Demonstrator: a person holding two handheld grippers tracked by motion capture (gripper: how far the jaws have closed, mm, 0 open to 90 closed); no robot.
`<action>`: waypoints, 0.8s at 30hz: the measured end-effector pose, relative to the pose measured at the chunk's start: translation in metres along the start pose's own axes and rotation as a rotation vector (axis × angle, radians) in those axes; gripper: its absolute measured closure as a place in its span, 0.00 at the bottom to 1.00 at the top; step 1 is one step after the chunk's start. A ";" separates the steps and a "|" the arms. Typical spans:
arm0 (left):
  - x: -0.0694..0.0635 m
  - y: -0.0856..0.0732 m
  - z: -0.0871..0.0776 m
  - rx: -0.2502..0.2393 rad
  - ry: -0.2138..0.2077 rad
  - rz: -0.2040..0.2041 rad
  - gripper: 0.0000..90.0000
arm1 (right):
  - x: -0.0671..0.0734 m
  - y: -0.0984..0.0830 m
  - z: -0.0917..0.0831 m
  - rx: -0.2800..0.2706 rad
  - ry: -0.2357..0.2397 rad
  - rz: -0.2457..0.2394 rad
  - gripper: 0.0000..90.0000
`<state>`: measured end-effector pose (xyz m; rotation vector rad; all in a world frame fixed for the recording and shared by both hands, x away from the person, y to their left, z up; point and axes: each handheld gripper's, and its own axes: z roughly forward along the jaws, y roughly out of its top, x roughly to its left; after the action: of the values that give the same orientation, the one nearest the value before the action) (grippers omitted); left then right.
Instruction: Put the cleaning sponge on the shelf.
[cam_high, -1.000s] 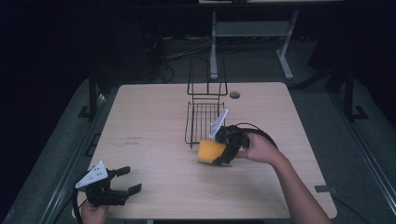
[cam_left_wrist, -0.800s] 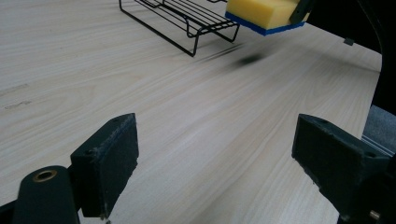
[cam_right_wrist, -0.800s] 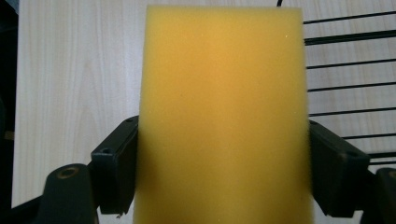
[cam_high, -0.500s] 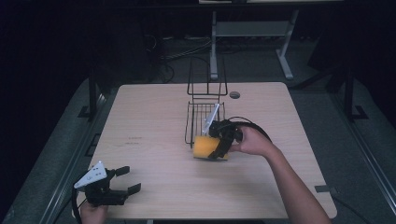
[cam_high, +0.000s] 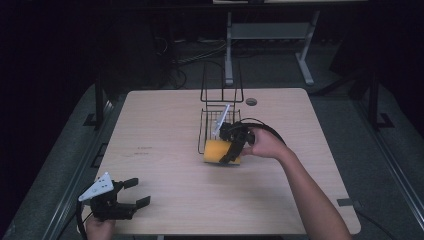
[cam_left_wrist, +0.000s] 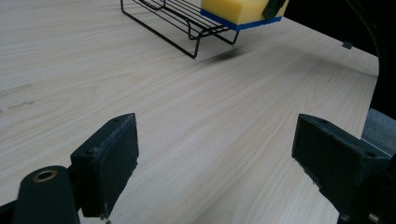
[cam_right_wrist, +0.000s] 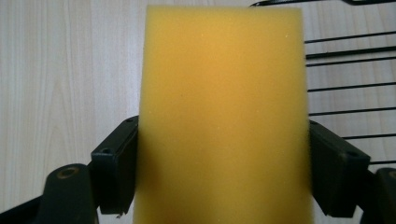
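Observation:
A yellow sponge (cam_high: 218, 151) with a blue underside (cam_left_wrist: 243, 24) is held just above the front edge of a black wire rack (cam_high: 219, 120). My right gripper (cam_high: 231, 150) is shut on the sponge (cam_right_wrist: 224, 116), one jaw on each side. In the right gripper view the rack's wires (cam_right_wrist: 345, 70) run at the right behind the sponge. My left gripper (cam_high: 131, 192) rests at the table's near left corner, open, with only bare wood between its jaws (cam_left_wrist: 215, 172). From the left gripper view, the rack (cam_left_wrist: 173, 18) and the sponge appear far off at the top.
The light wooden table (cam_high: 160, 150) has a small round grommet (cam_high: 251, 101) near its far edge. The rack's upright frame (cam_high: 222, 82) rises at the back. Beyond the table stand a metal stand (cam_high: 270, 35) and cables on a dark floor.
My right gripper has carried the sponge left and farther away, toward the rack's front edge. The left gripper has stayed in place.

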<state>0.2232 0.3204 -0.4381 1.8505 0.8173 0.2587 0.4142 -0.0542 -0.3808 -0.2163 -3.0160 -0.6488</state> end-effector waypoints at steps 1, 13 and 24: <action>0.000 0.000 0.000 0.001 -0.001 0.001 0.16 | -0.001 0.001 0.000 0.001 -0.001 -0.004 0.24; 0.000 0.000 0.001 0.002 -0.002 0.001 0.16 | -0.014 0.005 -0.001 0.007 -0.001 0.016 0.24; 0.000 0.000 0.001 0.002 -0.001 0.000 0.16 | -0.026 0.003 -0.003 -0.018 0.018 0.043 0.24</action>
<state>0.2241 0.3198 -0.4383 1.8527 0.8168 0.2568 0.4406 -0.0562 -0.3790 -0.2739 -2.9806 -0.6714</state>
